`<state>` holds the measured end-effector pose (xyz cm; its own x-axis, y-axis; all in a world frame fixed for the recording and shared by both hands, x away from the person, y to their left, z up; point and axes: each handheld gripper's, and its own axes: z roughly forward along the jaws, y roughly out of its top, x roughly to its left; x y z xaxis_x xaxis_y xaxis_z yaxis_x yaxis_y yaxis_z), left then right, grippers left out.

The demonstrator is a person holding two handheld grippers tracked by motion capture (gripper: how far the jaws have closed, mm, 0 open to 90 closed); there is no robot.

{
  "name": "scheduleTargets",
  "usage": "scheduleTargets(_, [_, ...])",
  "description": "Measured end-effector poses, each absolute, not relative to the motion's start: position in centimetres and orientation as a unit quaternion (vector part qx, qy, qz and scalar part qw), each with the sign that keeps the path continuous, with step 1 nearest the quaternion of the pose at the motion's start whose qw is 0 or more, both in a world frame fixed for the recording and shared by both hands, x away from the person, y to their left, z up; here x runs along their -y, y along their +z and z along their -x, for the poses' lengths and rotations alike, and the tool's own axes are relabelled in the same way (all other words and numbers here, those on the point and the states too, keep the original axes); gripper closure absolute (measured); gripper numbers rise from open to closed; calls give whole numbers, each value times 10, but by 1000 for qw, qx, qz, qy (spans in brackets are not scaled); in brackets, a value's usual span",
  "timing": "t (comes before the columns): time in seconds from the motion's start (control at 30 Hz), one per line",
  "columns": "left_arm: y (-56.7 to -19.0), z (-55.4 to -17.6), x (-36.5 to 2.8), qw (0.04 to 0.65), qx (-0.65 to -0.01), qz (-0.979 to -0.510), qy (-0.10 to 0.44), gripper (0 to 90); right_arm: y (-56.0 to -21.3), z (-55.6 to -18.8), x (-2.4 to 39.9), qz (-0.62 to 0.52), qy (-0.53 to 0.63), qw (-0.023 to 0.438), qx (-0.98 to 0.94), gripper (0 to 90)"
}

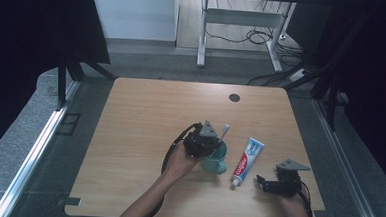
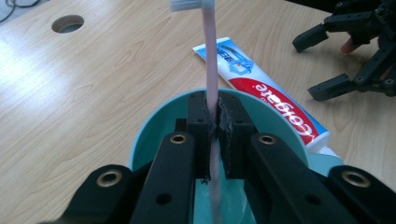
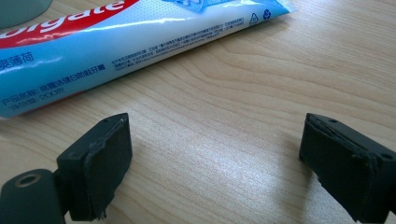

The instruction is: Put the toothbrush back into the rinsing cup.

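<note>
We log our left gripper (image 2: 215,123) clamped on the pink toothbrush (image 2: 210,60), directly over the teal cup (image 2: 154,126). Toothpaste tube (image 1: 246,160) just right of the cup; beyond it, our right gripper (image 3: 215,168), jaws apart on nothing.

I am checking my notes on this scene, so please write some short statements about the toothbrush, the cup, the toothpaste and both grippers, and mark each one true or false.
1. The left gripper is shut on the pale pink plastic toothbrush. True.
2. The toothbrush is held over the round teal plastic cup, bristles up. True.
3. The red, white and blue toothpaste tube stands upright inside the cup. False: it lies flat on the light wooden table, beside the cup.
4. The right gripper is shut on the toothpaste tube. False: its jaws stand open with bare table between them, the tube lying apart from them.
</note>
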<state>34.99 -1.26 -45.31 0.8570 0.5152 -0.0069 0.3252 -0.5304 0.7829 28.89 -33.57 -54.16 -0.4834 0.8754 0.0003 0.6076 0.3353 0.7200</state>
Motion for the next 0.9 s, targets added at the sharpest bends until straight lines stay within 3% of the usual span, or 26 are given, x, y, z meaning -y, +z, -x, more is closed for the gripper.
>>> scheduleTargets(0.43, [-454,-354,15,413,-246,-870,113,755,-541,-289,336,-467,336,198,-793,90])
scheduleTargets(0.9, [-435,-345,6,427,-250,-858,136,461,-541,-289,336,-467,336,199,-793,90])
